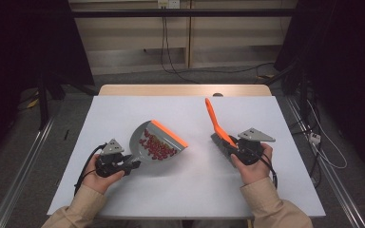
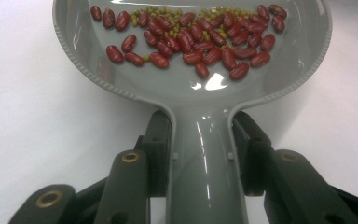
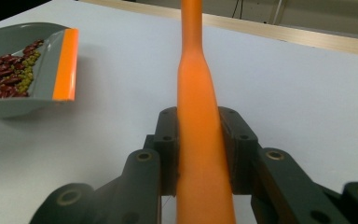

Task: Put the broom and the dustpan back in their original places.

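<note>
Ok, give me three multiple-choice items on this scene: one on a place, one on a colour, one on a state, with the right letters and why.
1. Where do the red beans lie?
A. In the grey dustpan
B. Loose on the table
C. In a bowl

2. What colour is the brush handle?
A. Blue
B. Orange
C. Black

3. How stands the left gripper?
A. Open above the table
B. Shut on nothing
C. Shut on the dustpan's handle

Answers:
1 A, the beans sit inside the pan in the left gripper view.
2 B, the right gripper clamps an orange shaft.
3 C, both pads press the grey handle.
</note>
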Available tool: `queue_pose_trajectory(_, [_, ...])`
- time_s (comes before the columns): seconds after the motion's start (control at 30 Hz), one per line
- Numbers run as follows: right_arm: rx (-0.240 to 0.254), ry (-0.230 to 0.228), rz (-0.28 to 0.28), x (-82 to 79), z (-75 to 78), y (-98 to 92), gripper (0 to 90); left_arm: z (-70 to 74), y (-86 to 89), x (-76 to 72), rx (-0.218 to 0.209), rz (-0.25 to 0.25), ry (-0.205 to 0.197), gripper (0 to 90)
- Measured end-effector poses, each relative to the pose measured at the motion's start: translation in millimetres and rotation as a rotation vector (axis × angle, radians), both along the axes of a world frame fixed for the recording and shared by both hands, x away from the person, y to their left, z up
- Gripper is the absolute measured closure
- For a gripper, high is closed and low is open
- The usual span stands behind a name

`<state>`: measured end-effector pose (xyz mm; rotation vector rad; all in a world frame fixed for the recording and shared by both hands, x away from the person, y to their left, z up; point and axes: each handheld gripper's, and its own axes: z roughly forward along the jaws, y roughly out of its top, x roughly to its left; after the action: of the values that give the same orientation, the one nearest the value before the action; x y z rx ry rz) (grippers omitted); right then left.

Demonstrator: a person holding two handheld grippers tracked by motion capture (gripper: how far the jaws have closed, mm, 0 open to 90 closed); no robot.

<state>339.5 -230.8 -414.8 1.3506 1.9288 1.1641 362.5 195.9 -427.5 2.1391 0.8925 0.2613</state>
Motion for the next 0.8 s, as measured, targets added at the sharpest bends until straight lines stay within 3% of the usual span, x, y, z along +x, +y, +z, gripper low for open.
queue_pose_trajectory(0.33, [-0.008, -0.006, -0.058, 2.4, -0.4, -18.9, 71.3, -3.5, 12.8, 11.0, 0.010, 0.125, 0.008, 63.2])
queue_pose_trajectory(0.7, [-0.032, -0.011, -0.123, 3.8, -2.1, -42.0, 71.3, -10.6, 22.2, 21.7, 0.074, 0.251, 0.027, 63.1])
queue_pose_trajectory(0.8, [-0.034, -0.008, -0.151, 4.6, -3.1, -51.0, 71.3, -11.7, 24.4, 23.9, 0.072, 0.277, 0.042, 63.1])
